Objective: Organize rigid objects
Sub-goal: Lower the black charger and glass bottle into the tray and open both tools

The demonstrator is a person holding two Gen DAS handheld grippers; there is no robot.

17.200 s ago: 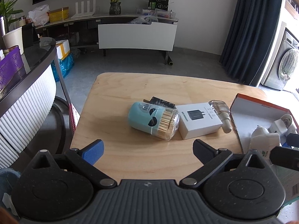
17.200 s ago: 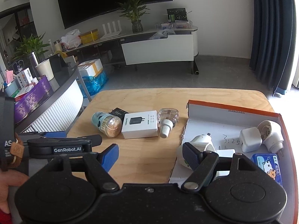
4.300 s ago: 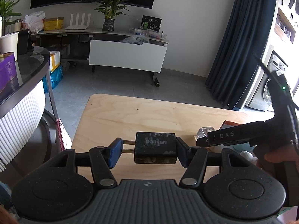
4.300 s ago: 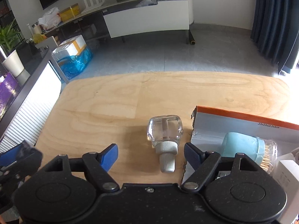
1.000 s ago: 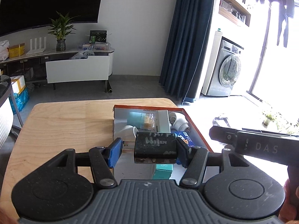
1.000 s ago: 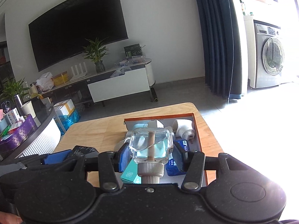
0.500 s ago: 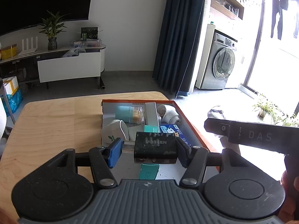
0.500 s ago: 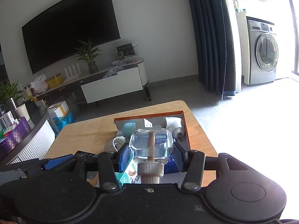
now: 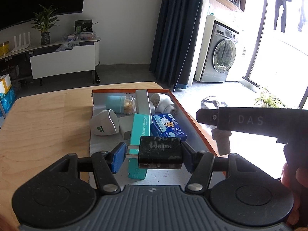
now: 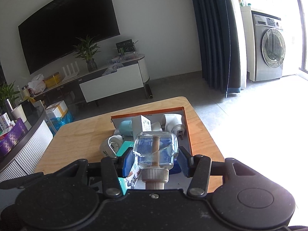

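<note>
A black plug [image 9: 160,155] is sitting tight between the two fingers of the left gripper [image 9: 152,156]. Its two metal pins are pointing at the blue pad on one side, and the other pad is pressing on its flat end. The plug is hanging above the near end of an orange-edged box [image 9: 189,118] that is lying on a wooden table [image 9: 48,115].

The right gripper [image 10: 155,160] is squeezing a small clear bottle [image 10: 156,150] from both sides. The bottle has a ribbed cap facing the camera, a stick inside it and some clear liquid. It is also hanging over the box [image 10: 187,132].

Many things are lying in the box. A long teal carton [image 9: 139,140] is lying just under the plug. A blue packet with a cartoon animal [image 9: 169,128] is lying beside the carton. A white cup-shaped thing with a green leaf mark [image 9: 104,123] is lying on its side at the box's left edge. A light blue jar of toothpicks [image 9: 121,104] is lying at the far end, next to a tall white box [image 9: 143,101] and white plugs [image 9: 163,102].

In the left camera, the right gripper's black bar [image 9: 250,120] is reaching in from the right, with part of a hand [image 9: 294,181] below it.
</note>
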